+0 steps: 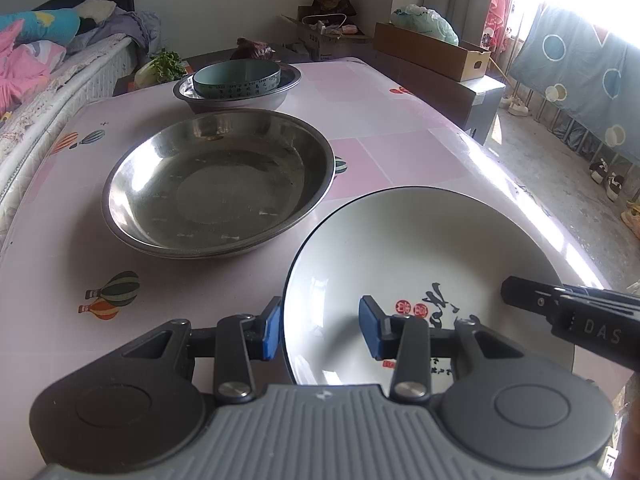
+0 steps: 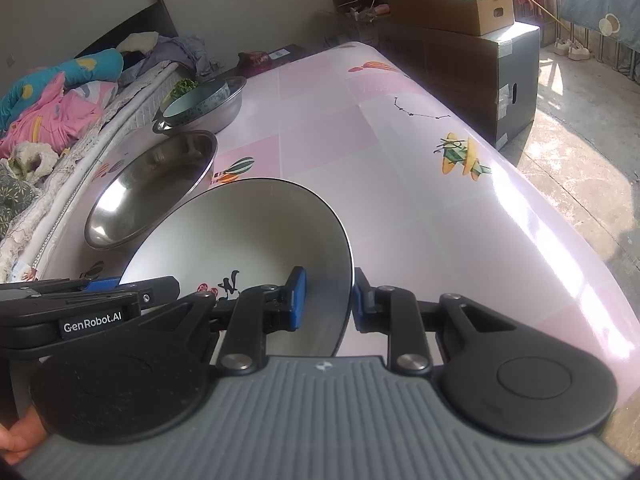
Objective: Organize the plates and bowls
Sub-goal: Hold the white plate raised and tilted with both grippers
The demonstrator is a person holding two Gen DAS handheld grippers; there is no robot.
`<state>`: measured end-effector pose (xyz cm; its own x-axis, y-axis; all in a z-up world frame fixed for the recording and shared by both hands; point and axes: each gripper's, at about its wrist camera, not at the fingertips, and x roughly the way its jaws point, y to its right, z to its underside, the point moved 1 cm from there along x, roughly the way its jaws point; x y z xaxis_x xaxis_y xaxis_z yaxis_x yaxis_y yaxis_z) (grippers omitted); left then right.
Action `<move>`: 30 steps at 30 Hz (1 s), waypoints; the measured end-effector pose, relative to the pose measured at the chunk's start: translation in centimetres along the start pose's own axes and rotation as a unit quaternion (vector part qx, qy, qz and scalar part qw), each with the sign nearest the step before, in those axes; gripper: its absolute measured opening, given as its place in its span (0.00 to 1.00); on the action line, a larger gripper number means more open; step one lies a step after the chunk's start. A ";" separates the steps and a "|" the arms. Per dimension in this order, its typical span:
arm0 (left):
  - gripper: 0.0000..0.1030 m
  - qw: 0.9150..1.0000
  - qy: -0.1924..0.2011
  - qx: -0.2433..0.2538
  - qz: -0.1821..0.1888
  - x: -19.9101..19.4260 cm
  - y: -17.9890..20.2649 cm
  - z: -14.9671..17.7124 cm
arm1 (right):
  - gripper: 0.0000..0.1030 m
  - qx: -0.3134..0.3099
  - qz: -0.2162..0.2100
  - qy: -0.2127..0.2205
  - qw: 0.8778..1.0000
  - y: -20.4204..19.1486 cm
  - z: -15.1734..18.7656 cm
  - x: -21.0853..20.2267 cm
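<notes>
Both pairs of blue fingers straddle the rim of the white plate (image 1: 420,264), 1 pair on each side. On the left gripper (image 1: 320,330) the fingers stand apart around the plate's left edge, with a clear gap on the inner side, so they are not pressing it. On the right gripper (image 2: 330,300) the fingers sit close against the right edge, 1 inside and 1 outside, apparently pinching it. This plate lies on the pink table (image 1: 400,120), just beside the wide steel dish (image 1: 218,184); farther back a teal bowl (image 1: 236,78) sits inside a steel bowl (image 1: 236,98). If the plate is to go onto the steel dish, the left fingers should close firmly on the rim first, then both sides lift level together so the glazed rim does not slip.
</notes>
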<state>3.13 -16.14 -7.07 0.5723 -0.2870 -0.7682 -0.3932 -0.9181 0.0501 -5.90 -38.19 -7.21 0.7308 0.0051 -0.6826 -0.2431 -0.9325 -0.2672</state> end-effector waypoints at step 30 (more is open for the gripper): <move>0.40 1.000 0.002 -0.006 0.013 -0.6 0.2 -0.3 | 0.22 0.008 0.004 0.003 1.000 0.4 -0.5 -0.9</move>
<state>2.91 -16.28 -6.43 0.5649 -0.3120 -0.7639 -0.3993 -0.9135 0.0779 -6.38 -38.70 -6.34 0.7333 -0.0039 -0.6798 -0.2580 -0.9268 -0.2729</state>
